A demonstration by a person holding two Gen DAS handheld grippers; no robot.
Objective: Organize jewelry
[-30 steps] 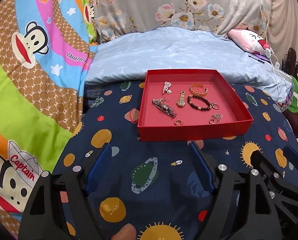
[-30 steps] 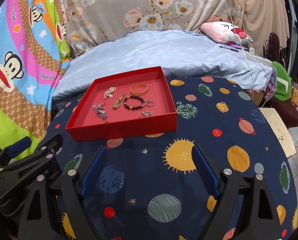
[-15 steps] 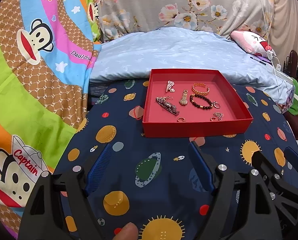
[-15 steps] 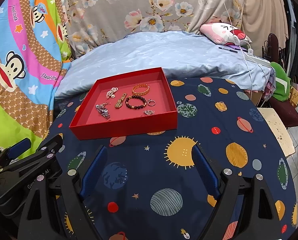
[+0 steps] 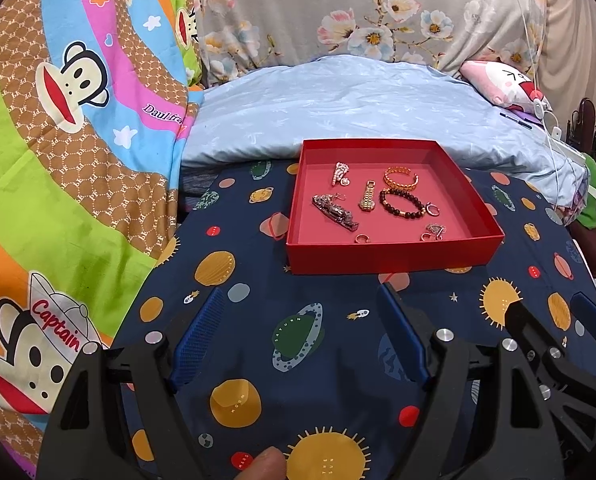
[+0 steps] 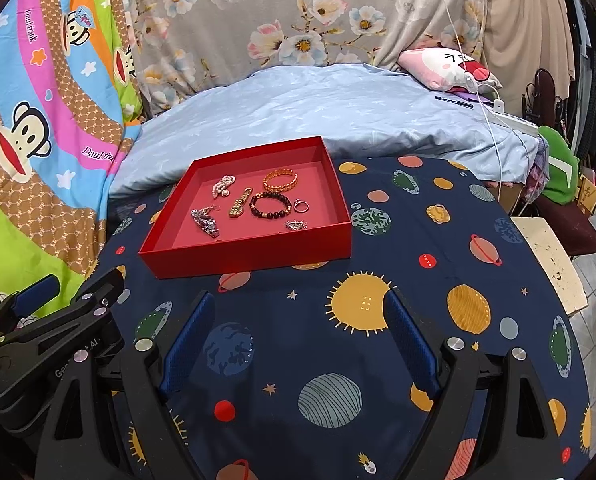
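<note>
Left wrist view: left gripper (image 5: 298, 324) jaws apart, nothing between, over space-print worktop (image 5: 298, 360). Red tray (image 5: 394, 258) sits a little farther off than a second ago; view has drawn back slightly. Jewelry unchanged inside: beaded bracelet (image 5: 401, 203), gold bangle (image 5: 401, 178), watch-band piece (image 5: 367, 196), silver brooch (image 5: 335, 213).

Right wrist view: right gripper (image 6: 298, 328) jaws apart, empty, no shift. Tray (image 6: 253, 258) ahead-left, ring (image 6: 301, 205) beside beaded bracelet (image 6: 269, 205). Nothing picked yet; judgement: sorting not begun, approach pending.
</note>
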